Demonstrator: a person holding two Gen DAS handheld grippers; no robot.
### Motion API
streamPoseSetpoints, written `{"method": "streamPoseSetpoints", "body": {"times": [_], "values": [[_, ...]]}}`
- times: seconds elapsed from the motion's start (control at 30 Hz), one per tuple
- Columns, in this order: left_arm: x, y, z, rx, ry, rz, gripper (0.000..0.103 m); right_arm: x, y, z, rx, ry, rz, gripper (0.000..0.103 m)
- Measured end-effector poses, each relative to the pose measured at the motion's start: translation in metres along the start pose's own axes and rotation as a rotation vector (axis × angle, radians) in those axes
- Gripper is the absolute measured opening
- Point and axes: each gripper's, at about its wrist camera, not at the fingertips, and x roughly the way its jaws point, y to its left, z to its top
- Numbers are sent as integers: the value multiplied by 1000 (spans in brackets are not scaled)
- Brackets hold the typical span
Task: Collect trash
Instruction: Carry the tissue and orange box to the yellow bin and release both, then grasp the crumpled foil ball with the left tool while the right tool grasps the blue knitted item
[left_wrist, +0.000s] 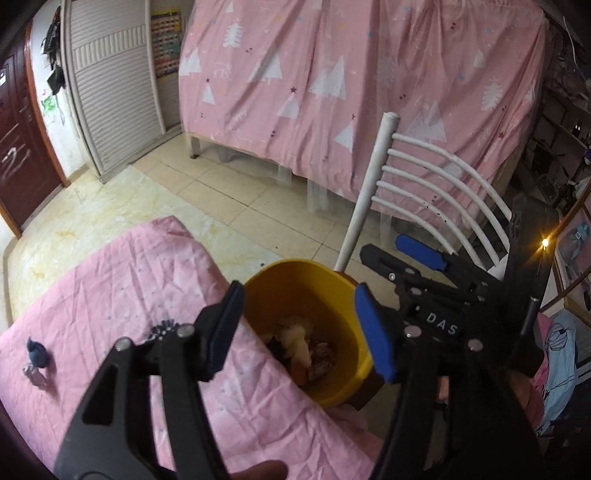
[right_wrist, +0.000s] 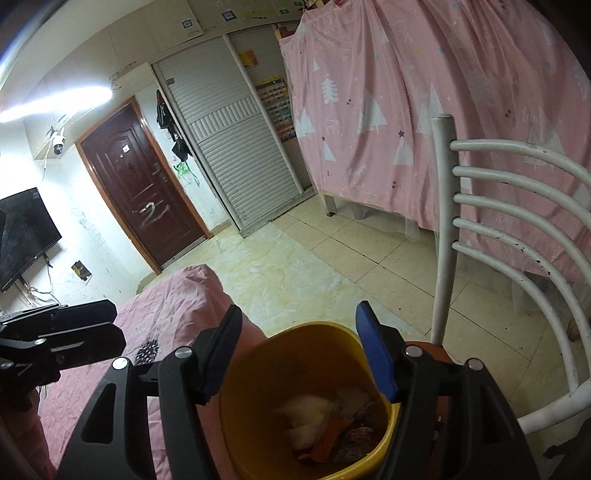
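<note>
Trash (left_wrist: 304, 349) inside yellow bin (left_wrist: 332, 280)

Pink quilted bed (left_wrist: 122, 295), lower left of frame, carries a blue crumpled wrapper (left_wrist: 37, 353) and clear wrapper (left_wrist: 35, 377) at far left.

A home bedroom — pink-draped bed (left_wrist: 351, 92), wardrobe (right_wrist: 236, 155), wall television (right_wrist: 26, 236).

Round yellow plastic bin (left_wrist: 343, 295), upright, open-topped, at the near right beside the pink quilted cover's edge. Contents: crumpled white tissue (left_wrist: 295, 338), orange and reddish wrappers (right_wrist: 328, 439). Small dark-blue crumpled scrap (left_wrist: 37, 352) lying far left on the cover.
</note>
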Motion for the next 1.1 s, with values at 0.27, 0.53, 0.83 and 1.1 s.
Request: {"method": "streamPoseSetpoints", "body": {"times": [0.27,0.53,0.83,1.1], "values": [[-23,29,-6,-29,-50,46,59,1,28,-3,-50,11,35,62],[-44,63,-13,-73,-92,63,59,15,65,-9,-101,46,47,62],[-62,108,-27,-148,-119,78,60,26,110,-7,-166,68,63,67],[-75,153,-46,-219,-137,126,67,48,162,-12,-257,123,94,68]]}}
